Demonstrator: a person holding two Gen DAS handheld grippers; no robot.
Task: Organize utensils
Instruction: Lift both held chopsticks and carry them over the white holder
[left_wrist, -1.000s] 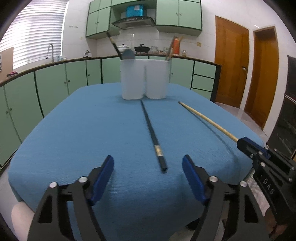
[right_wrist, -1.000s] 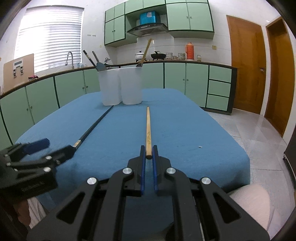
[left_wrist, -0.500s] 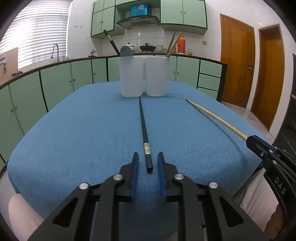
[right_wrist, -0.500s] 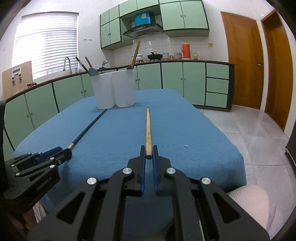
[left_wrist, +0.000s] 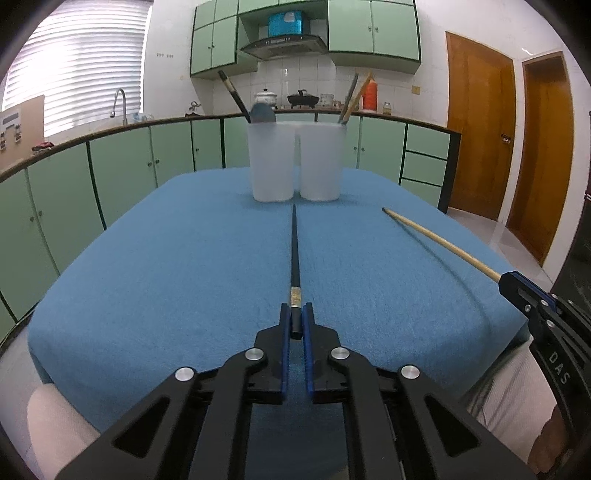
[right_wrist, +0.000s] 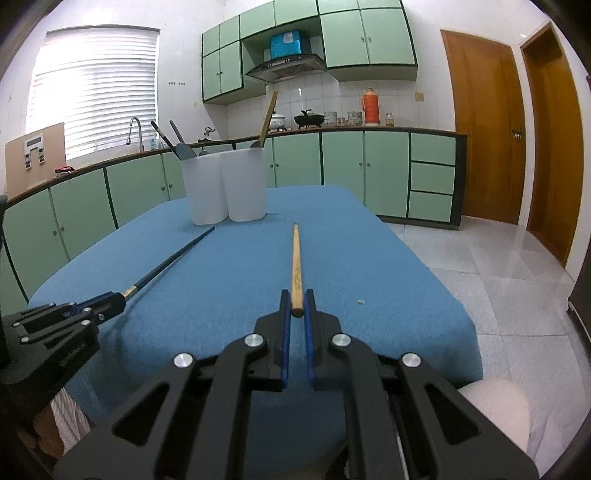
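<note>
Two tubs (left_wrist: 295, 162) stand side by side at the table's (left_wrist: 166, 266) far end, behind two chopsticks (left_wrist: 294, 251).

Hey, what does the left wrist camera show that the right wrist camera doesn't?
Only the left wrist view shows the left tongs from behind, shut on the near end of the black chopstick.

Only the right wrist view shows the right tongs from behind, shut on the wooden chopstick, plus a white crumb on the cloth.

Both show the blue tablecloth, both chopsticks, and the two white cups holding utensils at the far end.
</note>
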